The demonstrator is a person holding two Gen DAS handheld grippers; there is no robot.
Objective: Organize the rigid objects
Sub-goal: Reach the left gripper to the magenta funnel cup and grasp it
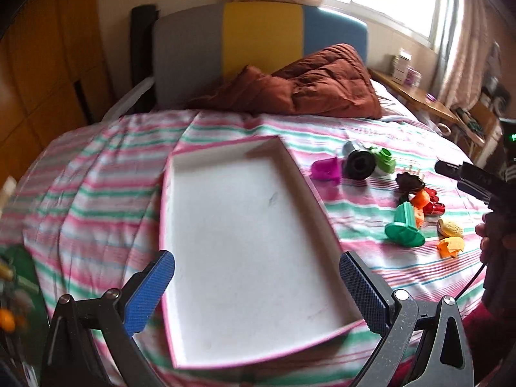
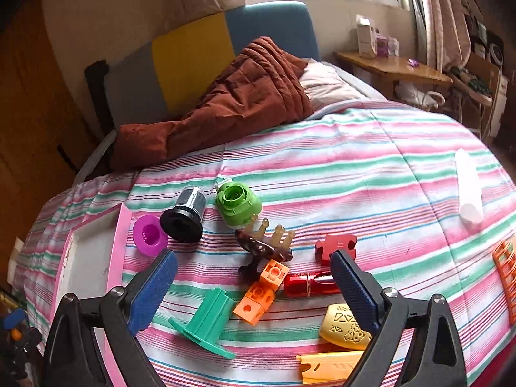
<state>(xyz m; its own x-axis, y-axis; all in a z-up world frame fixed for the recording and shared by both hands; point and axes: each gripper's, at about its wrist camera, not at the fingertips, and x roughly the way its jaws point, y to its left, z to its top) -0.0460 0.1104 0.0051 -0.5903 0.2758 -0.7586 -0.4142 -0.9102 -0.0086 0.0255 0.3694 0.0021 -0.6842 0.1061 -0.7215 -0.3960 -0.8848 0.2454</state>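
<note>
The tray [image 1: 245, 248] lay on the striped bed cover [image 2: 354, 174], its long side running away from you, right under your left gripper [image 1: 257, 290], whose fingers stood wide apart and held nothing. The small hard toys sat to the tray's right, so your right gripper [image 2: 254, 290] was nearer, also spread apart and holding nothing. Between its fingers lay a flat green plastic piece [image 2: 206, 322], bumpy orange blocks [image 2: 261, 290] and a shiny red tube [image 2: 309, 283]
</note>
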